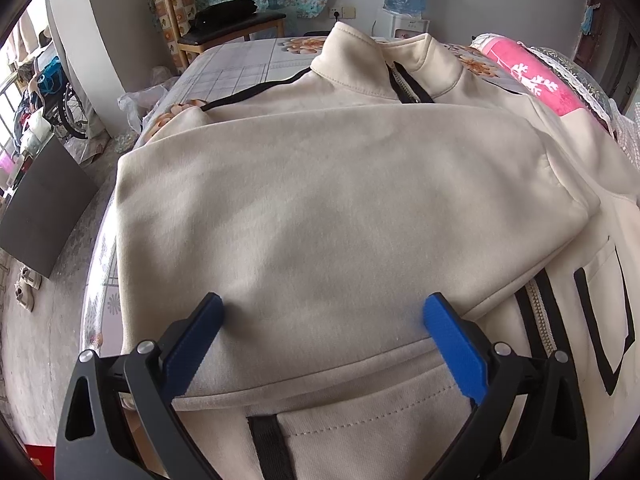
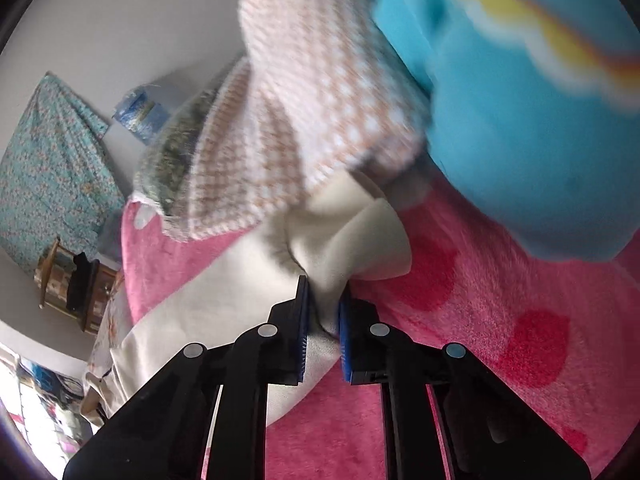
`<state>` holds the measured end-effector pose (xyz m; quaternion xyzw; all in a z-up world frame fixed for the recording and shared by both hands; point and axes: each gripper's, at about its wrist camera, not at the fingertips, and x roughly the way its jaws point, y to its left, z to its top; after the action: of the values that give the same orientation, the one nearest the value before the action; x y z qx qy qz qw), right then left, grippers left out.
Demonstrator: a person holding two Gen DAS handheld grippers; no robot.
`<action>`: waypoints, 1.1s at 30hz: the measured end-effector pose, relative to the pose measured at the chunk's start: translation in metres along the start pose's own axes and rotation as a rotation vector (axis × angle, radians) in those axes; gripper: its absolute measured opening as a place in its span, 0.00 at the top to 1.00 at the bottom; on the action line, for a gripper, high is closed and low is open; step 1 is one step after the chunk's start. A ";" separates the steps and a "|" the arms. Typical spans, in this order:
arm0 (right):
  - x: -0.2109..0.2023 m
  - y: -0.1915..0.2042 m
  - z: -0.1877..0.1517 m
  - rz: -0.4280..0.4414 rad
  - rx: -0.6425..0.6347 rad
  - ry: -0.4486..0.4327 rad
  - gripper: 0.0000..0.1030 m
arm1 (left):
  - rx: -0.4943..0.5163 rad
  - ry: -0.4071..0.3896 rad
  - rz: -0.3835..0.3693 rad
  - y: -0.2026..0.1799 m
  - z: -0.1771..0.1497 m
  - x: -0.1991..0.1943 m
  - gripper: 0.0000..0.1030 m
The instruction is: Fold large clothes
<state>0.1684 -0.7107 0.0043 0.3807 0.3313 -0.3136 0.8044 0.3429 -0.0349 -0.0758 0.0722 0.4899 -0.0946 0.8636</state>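
I have the cream fleece zip-up jacket (image 1: 320,200) spread on the bed with one sleeve already folded across its chest, and my left gripper (image 1: 324,320) rests on that fold with its fingers spread wide, gripping nothing. My right gripper (image 2: 324,312) is pinching the jacket's other sleeve cuff (image 2: 352,240), which lies out on the pink plush blanket (image 2: 500,340) beside the jacket. Next, I judge, that cuff must be carried back across the jacket's chest.

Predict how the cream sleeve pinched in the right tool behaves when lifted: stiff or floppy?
Likely floppy: the cream sleeve bunches and creases between the right tool. Its thick, fleecy look suggests some drag on the pink blanket. Probably not slippery.
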 end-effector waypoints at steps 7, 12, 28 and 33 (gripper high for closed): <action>-0.081 0.094 -0.005 0.090 -0.230 -0.167 0.90 | 0.044 -0.068 0.042 0.002 -0.002 -0.019 0.13; -0.149 0.177 -0.039 0.219 -0.422 -0.268 0.90 | -0.006 -0.068 0.008 0.020 -0.007 -0.030 0.42; -0.129 0.426 -0.320 0.661 -1.010 0.022 0.83 | -0.166 -0.029 -0.187 0.086 -0.046 -0.059 0.86; -0.054 0.420 -0.413 0.593 -1.117 0.412 0.49 | -0.178 -0.019 -0.253 0.096 -0.050 -0.067 0.86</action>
<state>0.3336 -0.1425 0.0130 0.0338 0.4721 0.2189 0.8533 0.2901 0.0758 -0.0404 -0.0678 0.4931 -0.1594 0.8525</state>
